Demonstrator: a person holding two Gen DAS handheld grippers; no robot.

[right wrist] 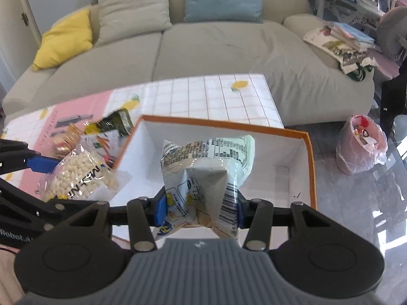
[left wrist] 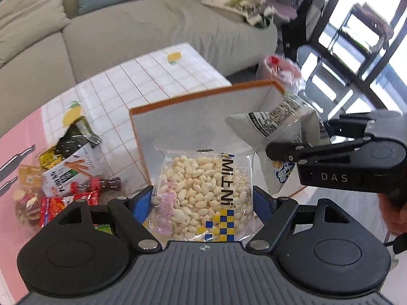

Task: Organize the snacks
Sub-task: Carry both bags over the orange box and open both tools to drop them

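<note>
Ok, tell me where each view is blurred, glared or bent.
Left wrist view: window blown out white, snack pile smeared, sofa curved by fisheye. Right wrist view: puffed rice bag slightly blurred, floor reflecting glare, box edges bowed.

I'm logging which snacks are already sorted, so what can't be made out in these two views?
- Box floor: right wrist view, partly hidden by the white packet; left wrist view, by the puffed-rice bag.
- Snack pile: blurred in both views; its near part is hidden behind the left tool.
- White packet's brand: mostly hidden by the right tool.
</note>
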